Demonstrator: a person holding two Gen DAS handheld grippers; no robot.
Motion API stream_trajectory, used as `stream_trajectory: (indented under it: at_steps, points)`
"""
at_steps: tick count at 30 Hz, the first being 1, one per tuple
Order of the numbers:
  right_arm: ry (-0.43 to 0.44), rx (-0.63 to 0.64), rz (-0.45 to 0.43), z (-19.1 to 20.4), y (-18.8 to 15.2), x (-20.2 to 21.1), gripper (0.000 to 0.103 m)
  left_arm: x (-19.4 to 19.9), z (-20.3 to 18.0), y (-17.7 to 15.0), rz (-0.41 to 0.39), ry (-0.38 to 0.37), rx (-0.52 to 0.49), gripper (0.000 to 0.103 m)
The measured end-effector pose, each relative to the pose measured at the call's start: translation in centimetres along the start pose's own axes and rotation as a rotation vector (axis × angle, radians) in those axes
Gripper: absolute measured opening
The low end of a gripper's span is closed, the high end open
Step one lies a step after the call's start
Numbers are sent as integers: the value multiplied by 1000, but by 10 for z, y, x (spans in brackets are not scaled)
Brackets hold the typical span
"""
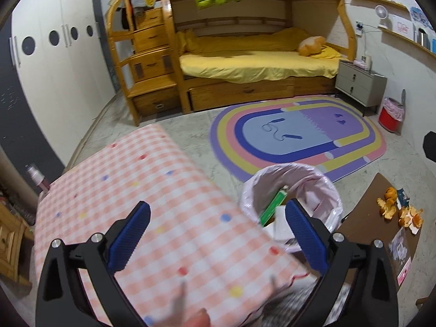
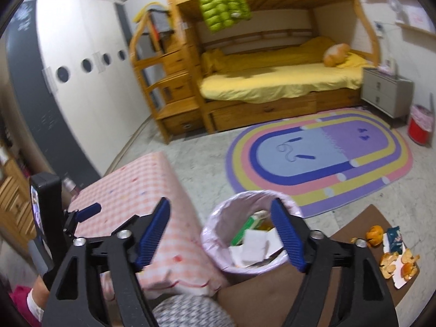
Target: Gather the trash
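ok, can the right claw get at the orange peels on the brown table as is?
Probably yes: the right claw is open and empty, and the orange peels lie uncovered on the brown table, to its right, nothing between them.

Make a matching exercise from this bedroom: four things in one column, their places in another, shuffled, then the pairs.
Things:
1. green box
2. orange peels
3. green jacket
4. red bin

Places:
A. hanging from the upper bunk
B. on the brown table
C. beside the grey nightstand
D. inside the lined bin

Pairs: 1-D, 2-B, 3-A, 4-C
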State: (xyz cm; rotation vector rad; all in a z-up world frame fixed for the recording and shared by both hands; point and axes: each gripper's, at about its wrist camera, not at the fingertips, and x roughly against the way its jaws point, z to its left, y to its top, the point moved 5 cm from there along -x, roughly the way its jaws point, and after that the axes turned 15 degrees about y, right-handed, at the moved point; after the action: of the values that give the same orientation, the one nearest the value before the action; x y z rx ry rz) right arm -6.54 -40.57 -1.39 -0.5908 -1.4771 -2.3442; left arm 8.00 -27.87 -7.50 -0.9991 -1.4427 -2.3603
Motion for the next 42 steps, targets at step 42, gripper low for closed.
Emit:
stream_trajectory:
  at_steps: [42]
  points:
    - [121, 350, 227, 183, -54, 18, 96, 173, 231, -134, 233, 357, 385, 96]
